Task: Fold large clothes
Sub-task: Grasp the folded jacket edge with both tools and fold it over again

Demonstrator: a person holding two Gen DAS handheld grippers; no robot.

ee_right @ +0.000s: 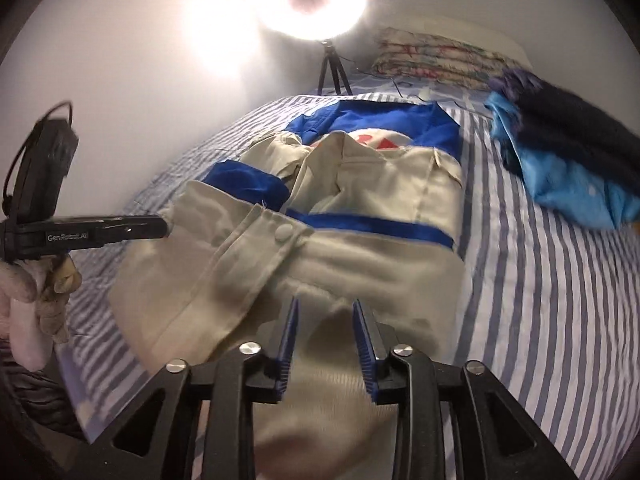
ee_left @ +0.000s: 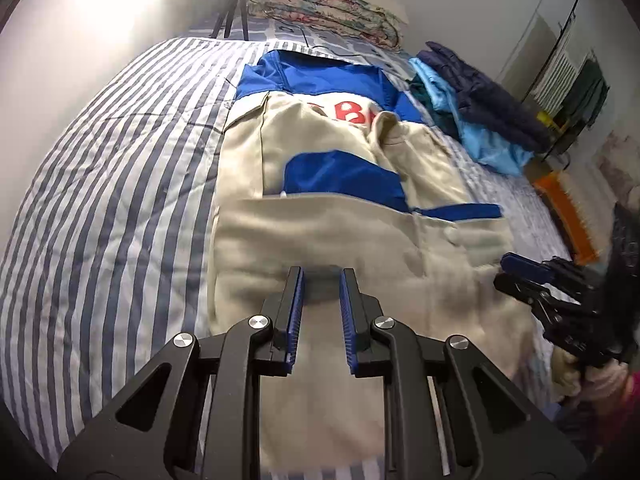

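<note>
A large beige and blue jacket (ee_left: 332, 232) with red letters lies partly folded on the striped bed; in the right wrist view the jacket (ee_right: 360, 208) shows a sleeve cuff with a snap button laid across it. My left gripper (ee_left: 322, 276) is open and empty, hovering over the jacket's near beige part. My right gripper (ee_right: 326, 306) is open and empty above the jacket's near edge. The right gripper also shows at the right of the left wrist view (ee_left: 532, 276). The left gripper shows at the left of the right wrist view (ee_right: 156, 228).
The bed has a blue and white striped cover (ee_left: 100, 200). A pile of light blue and dark navy clothes (ee_left: 480, 112) lies to the right of the jacket. A ring light on a tripod (ee_right: 312, 0) and a floral pillow (ee_right: 436, 60) stand at the far end.
</note>
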